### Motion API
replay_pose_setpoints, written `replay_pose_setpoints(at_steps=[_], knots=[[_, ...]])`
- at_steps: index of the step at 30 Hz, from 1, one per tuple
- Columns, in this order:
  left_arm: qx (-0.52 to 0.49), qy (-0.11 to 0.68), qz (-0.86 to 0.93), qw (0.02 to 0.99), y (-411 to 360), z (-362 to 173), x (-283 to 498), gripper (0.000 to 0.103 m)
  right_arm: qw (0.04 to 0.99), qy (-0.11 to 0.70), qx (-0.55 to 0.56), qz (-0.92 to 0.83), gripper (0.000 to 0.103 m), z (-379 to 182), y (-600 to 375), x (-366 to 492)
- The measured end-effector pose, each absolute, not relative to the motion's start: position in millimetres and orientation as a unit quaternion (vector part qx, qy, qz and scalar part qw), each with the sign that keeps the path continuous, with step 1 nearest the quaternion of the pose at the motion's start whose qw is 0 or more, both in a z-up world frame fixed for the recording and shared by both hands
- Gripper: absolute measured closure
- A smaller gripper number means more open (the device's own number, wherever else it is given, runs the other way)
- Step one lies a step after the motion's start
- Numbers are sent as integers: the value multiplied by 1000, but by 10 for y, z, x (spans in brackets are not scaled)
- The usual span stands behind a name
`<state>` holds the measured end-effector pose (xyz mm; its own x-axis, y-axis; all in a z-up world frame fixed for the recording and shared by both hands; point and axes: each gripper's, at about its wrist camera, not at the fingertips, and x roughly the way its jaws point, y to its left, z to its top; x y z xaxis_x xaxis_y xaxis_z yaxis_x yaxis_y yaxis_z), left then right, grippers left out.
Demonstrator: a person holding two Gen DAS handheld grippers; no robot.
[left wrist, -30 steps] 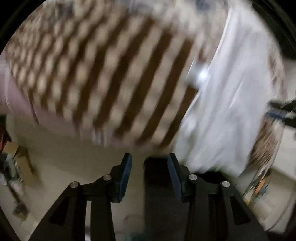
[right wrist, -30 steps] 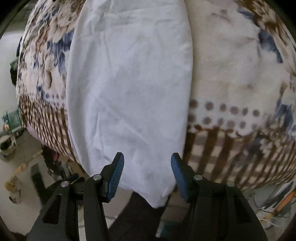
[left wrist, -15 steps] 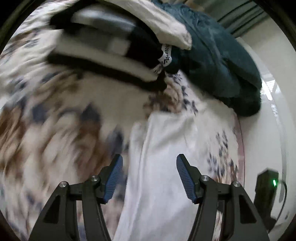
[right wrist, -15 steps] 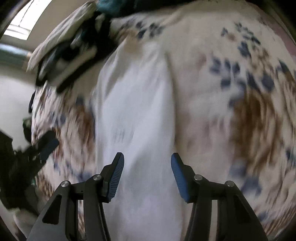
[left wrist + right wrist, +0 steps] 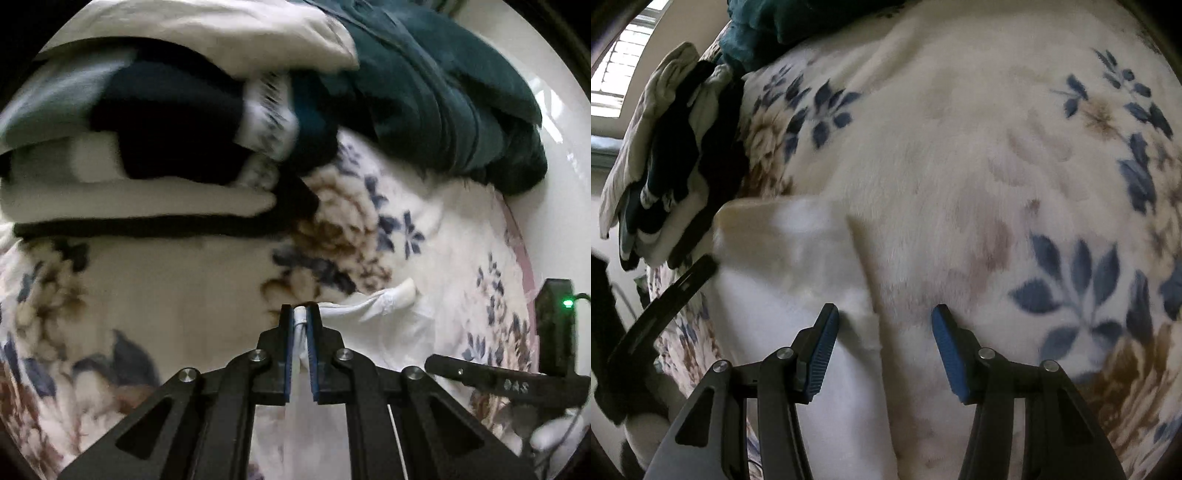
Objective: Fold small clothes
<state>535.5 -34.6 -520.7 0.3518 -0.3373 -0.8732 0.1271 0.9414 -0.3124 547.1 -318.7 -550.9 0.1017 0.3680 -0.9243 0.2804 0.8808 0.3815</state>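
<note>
We see dim, soft light from the window (image 5: 617,70); motion blur smears the clothes pile (image 5: 147,140) beneath, edges fisheye-bent.

Left tool (image 5: 300,314), parted half a second ago, now pinches the white garment's (image 5: 369,306) edge.

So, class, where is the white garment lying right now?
The white garment lies on the floral blanket, its edge pinched in the left gripper, below the clothes pile.

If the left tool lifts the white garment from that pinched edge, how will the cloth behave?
Likely floppy: the white garment already wrinkles beside the left tool. Probably light, being thin. It may drag on the fuzzy floral blanket; the right tool is open, so that side would probably trail.
</note>
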Motion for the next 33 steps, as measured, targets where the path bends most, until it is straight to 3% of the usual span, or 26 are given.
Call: replay_pose_setpoints(at_steps=[10, 12, 21, 23, 24, 25, 26, 27, 29, 33], knots=[[-135, 575, -117, 799, -90, -5456, 5451, 98, 693, 662, 275, 71, 50, -5729, -3011, 5805], [-139, 575, -119, 797, -85, -5450, 5448, 98, 697, 655, 278, 89, 101, -5734, -2951, 5900], [-117, 617, -115, 769, -24, -5790, 5564, 97, 757, 615, 215, 48, 103, -5420, -2823, 6141], [-143, 623, -126, 759, 49, -5768, 5560, 93, 750, 616, 233, 50, 103, -5437, -2883, 6239], [-159, 621, -133, 756, 101, -5717, 5534, 86, 733, 625, 259, 65, 103, -5469, -2920, 6260], [-172, 621, -131, 753, 165, -5654, 5485, 79, 712, 633, 290, 90, 102, -5495, -2956, 6260], [-186, 622, -130, 749, 213, -5613, 5439, 64, 702, 639, 298, 101, 94, -5483, -2971, 6233], [-213, 618, -137, 745, 275, -5568, 5367, 46, 700, 644, 291, 104, 73, -5450, -2980, 6186], [-269, 606, -150, 733, 375, -5545, 5217, 35, 694, 650, 287, 115, 41, -5415, -3002, 6041], [-273, 631, -162, 708, 256, -5818, 5188, 35, 666, 664, 317, 124, 39, -5603, -3015, 5894]])
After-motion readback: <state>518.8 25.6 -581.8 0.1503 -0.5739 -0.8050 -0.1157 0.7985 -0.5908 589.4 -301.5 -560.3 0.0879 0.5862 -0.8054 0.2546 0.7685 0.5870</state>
